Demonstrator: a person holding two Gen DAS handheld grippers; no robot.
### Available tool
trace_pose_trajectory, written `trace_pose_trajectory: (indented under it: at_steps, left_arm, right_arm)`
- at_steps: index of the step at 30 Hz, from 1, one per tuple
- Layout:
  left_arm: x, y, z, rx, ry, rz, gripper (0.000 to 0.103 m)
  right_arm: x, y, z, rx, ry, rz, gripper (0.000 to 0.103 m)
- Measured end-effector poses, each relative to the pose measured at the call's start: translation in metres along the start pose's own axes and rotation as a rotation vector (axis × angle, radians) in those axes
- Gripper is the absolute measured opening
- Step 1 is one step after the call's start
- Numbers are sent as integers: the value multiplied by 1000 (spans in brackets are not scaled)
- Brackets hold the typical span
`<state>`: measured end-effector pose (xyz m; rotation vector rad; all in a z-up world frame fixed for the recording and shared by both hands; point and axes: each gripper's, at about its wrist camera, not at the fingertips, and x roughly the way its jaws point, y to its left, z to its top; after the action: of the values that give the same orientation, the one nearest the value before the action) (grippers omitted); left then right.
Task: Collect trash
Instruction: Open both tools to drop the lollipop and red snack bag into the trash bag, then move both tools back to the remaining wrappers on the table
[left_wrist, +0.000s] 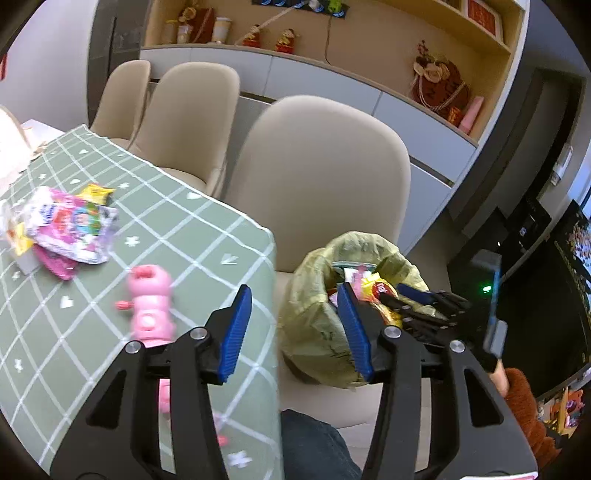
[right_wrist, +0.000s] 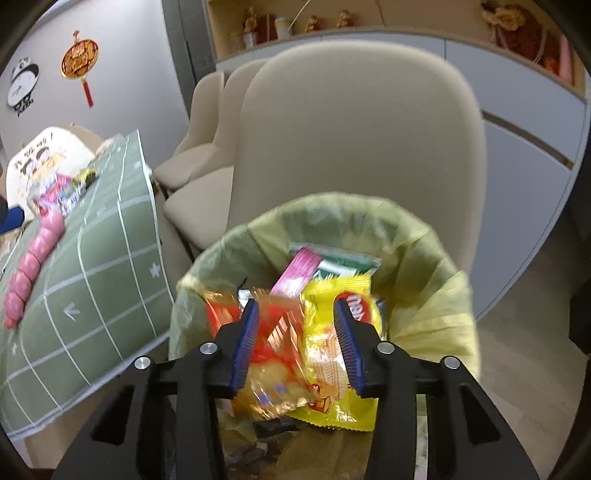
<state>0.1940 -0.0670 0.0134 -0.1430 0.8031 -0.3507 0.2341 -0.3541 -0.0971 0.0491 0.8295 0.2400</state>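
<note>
Dropping snack wrappers into the lined trash bin (right_wrist: 424, 258) that is sitting on a beige chair (left_wrist: 325, 166) to the right of the table (left_wrist: 207, 229).

The right gripper (right_wrist: 295, 339) is hanging over the bin's mouth with its jaws apart, a yellow snack bag (right_wrist: 332, 354) and an orange wrapper (right_wrist: 273, 325) lying loose between the blue pads, seemingly released rather than pinched. The left gripper (left_wrist: 295, 328) is hovering over the table's near right edge, jaws apart and empty. Several wrappers are already lying in the bin, so the task is looking partly done; a pile of colourful wrappers (left_wrist: 70, 225) is waiting at the table's far left. A pink toy (left_wrist: 149, 306) is lying nearer, blurred, probably not trash. The bin's bottom is hidden, and the wrapper pile is partly cut off at the frame's edge.
</note>
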Motion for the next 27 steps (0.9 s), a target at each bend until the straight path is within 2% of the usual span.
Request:
trace_pose_trajectory:
  at_steps: [2,6,12,14,18,23,27]
  left_arm:
    - [-12,13,0,-11,-23,18,46]
    - [-41,55,-2,-54,-85,87,47]
    - [-72,134,-12,-126,-143,232,48]
    - [-80,164,-17,-162,-152,274,48]
    - [-91,210,-28,-229,-156,304,48]
    - [-106,240,-37,-240,-181,323,48]
    - [-108,253,-36,-283,-190,305,50]
  right_arm:
    - [-13,5,6,-6,-28,-21,42]
    - [-44,30,23,-25,-100,-1,43]
    - [-69,101,54,-105,-192,107,54]
    - [-68,130,62,-153,-179,144,55]
    - [-56,198,76,-273,-130,188,55]
    - [-31,267,95,-374,-86,244,55]
    - [-1,302,118,-429,-53,314,55]
